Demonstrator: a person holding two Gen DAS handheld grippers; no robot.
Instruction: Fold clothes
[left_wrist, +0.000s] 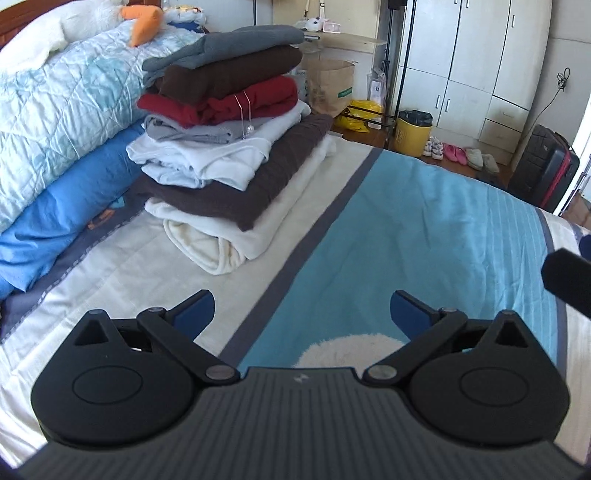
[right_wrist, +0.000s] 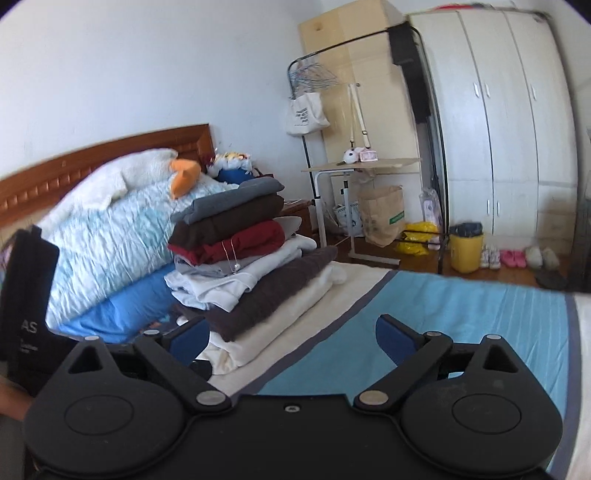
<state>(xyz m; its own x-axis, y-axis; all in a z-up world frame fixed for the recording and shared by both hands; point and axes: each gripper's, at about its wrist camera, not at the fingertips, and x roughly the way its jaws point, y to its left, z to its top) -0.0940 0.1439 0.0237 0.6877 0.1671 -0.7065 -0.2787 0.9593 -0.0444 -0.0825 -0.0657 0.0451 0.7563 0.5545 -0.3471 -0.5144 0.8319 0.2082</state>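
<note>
A bedroom bed (left_wrist: 424, 221) is seen carrying one stack of folded clothes (left_wrist: 229, 125).
Eight folded items are counted, piled beside the rolled quilt (left_wrist: 62, 107); left gripper (left_wrist: 303, 314) and right gripper (right_wrist: 291, 338) are held with jaws apart, empty.

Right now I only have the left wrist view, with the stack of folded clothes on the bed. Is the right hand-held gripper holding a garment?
Observer: No. The right hand-held gripper is open, with nothing between its fingers. It faces the stack of folded clothes.
Operator: What is above the small side table? My view cuts off there.
Observer: A white tote bag hangs from the black rack over the side table.
Operator: Anything else on that rack?
Observer: A bunch of blue clothes hangers hangs from its top bar.
</note>
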